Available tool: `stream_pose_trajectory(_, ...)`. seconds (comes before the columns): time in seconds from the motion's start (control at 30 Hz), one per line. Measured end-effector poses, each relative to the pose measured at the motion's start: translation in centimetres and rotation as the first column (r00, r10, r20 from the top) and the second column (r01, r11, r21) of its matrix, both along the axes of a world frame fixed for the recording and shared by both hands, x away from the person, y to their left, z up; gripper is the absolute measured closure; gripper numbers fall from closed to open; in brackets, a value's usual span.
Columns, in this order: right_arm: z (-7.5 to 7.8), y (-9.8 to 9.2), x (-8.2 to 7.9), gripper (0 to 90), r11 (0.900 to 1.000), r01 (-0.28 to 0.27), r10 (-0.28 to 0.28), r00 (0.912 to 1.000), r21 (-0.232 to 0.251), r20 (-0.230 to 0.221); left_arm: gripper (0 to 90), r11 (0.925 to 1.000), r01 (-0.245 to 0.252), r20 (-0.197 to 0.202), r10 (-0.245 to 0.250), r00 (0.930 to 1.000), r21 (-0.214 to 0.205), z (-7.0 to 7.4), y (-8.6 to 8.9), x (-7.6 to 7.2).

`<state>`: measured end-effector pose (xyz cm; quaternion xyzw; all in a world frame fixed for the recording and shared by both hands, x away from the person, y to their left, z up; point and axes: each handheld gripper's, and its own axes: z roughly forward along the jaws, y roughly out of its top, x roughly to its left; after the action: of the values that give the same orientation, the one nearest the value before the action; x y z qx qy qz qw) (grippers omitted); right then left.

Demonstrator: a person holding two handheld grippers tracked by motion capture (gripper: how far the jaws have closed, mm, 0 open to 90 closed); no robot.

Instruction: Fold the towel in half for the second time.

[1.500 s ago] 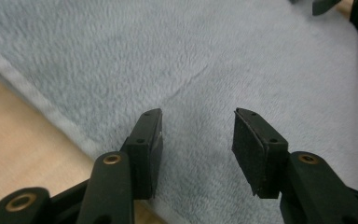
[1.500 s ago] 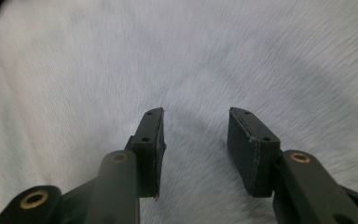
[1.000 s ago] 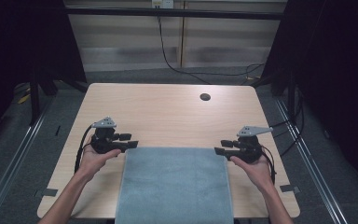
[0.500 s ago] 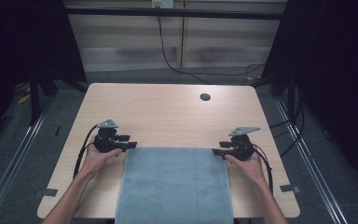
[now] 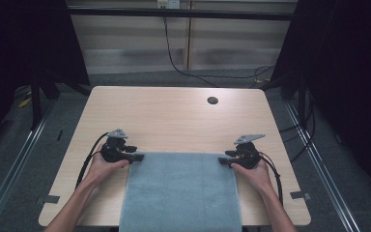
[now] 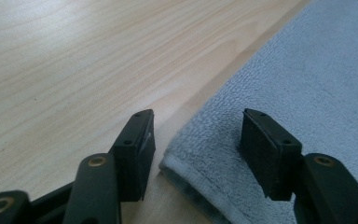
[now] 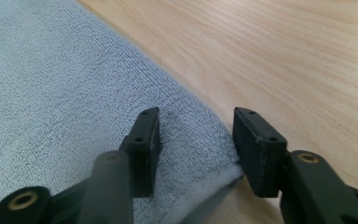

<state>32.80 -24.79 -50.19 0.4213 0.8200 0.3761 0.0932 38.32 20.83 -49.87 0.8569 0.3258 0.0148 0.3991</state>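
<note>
The left gripper (image 6: pixel 196 154) has its jaws spread wide, straddling the far left corner of the grey towel (image 5: pixel 181 193) without pinching it. The right gripper (image 7: pixel 196 151) is equally agape, astride the far right corner. The towel lies flat on the near half of the wooden table (image 5: pixel 174 116), its near end hanging over the front edge, a hand (image 5: pixel 104 166) behind each gripper.

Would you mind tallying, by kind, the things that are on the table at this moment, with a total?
Towels: 1, a grey-blue towel lying flat and hanging over the near edge of the table.
Grippers: 2, the left gripper and the right gripper, each open at a far corner of the towel.
Total: 3.
</note>
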Motion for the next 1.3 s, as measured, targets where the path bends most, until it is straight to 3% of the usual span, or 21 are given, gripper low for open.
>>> stream_pose_trajectory(0.03,0.0,0.0,-0.1,55.5,1.0,-0.001,0.001,1.0,-0.002,-0.004,46.9,1.0,-0.002,-0.015,0.002,0.9999,0.001,-0.1,0.0,0.0)
stream_pose_trajectory(0.17,-0.1,-0.1,-0.2,62.3,0.9999,-0.009,0.009,0.9999,0.01,-0.007,53.1,1.0,0.001,0.001,-0.001,1.0,-0.007,-0.3,0.2,-0.4)
stream_pose_trajectory(0.3,-0.1,-0.1,-0.5,75.5,0.9992,-0.02,0.021,0.9994,0.035,-0.027,72.7,0.9996,0.01,-0.002,-0.01,0.9999,-0.028,-0.6,0.3,-1.2)
stream_pose_trajectory(0.4,0.0,0.0,-0.6,79.6,0.9988,-0.012,0.014,0.9994,0.047,-0.032,79.6,0.9994,0.004,0.012,-0.003,0.9999,-0.036,-0.3,0.3,-1.5)
stream_pose_trajectory(0.5,0.6,-0.3,-0.7,81.5,0.9966,0.003,-0.002,0.9999,0.083,-0.012,80.9,0.9965,-0.006,0.022,0.008,0.9997,-0.083,0.5,0.6,-1.4)
stream_pose_trajectory(0.67,2.5,-0.5,-0.4,82.2,0.9908,0.012,-0.019,0.9985,0.135,0.051,81.5,0.9855,-0.032,0.063,0.043,0.9971,-0.167,2.5,1.3,-1.1)
stream_pose_trajectory(0.9,4.6,-0.7,0.8,82.4,0.9828,0.025,-0.042,0.9949,0.183,0.092,81.6,0.9788,-0.044,0.08,0.061,0.995,-0.2,4.0,1.6,-0.1)
stream_pose_trajectory(1.0,5.5,-0.9,1.4,82.4,0.9724,0.031,-0.057,0.9927,0.231,0.106,81.7,0.9701,-0.063,0.089,0.086,0.9923,-0.234,4.8,1.8,0.4)
stream_pose_trajectory(1.07,6.2,-1.0,1.9,82.4,0.9713,0.033,-0.062,0.9915,0.236,0.115,81.6,0.965,-0.069,0.093,0.095,0.9911,-0.253,5.4,1.8,0.8)
stream_pose_trajectory(1.3,8.8,-1.0,3.4,82.7,0.9624,0.045,-0.091,0.9828,0.268,0.161,81.9,0.9605,-0.082,0.134,0.121,0.9836,-0.266,7.9,1.5,2.1)
